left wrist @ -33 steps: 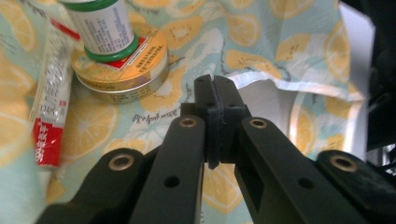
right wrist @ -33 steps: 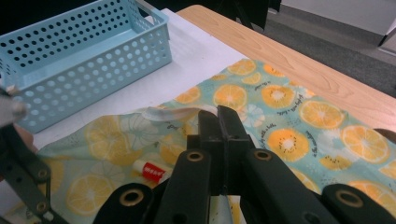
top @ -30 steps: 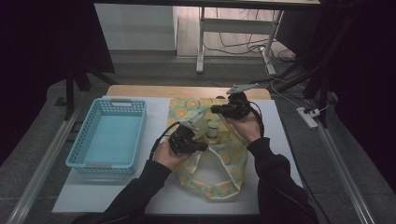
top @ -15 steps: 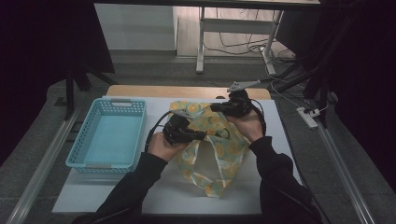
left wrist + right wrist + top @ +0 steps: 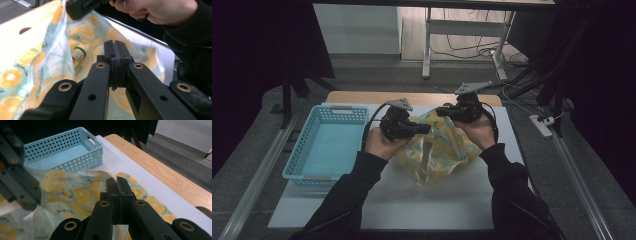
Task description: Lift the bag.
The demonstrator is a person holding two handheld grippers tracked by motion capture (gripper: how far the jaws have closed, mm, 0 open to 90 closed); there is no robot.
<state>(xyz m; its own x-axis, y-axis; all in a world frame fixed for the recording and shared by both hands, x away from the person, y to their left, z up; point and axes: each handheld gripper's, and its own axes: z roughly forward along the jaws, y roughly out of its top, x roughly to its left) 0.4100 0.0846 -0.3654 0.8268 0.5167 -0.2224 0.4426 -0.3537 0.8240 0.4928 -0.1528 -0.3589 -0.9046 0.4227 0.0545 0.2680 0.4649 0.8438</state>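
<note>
I have both grippers lifted above the white worktop point(image 5: 422, 210), and between them hangs the bag point(image 5: 437, 155) of thin cloth with a yellow fruit print. The left gripper point(image 5: 424, 129) has its jaws pressed together on the edge of the bag near its mouth — in the left gripper view the cloth runs up behind the closed jaws point(image 5: 115, 53). The right gripper point(image 5: 441, 111) is also closed, and in its own view a pale strip of the bag's rim point(image 5: 100, 173) lies just at the tips, so it pinches the cloth there. The bag is in the middle of the worktop, a little toward the far edge; its lower end touches the white surface. Inside the opened mouth I see a small bottle point(image 5: 79, 53) with a green cap, lying against the cloth. The blue basket point(image 5: 326, 150) stands at the left edge of the worktop, near the bag but apart from it.
</note>
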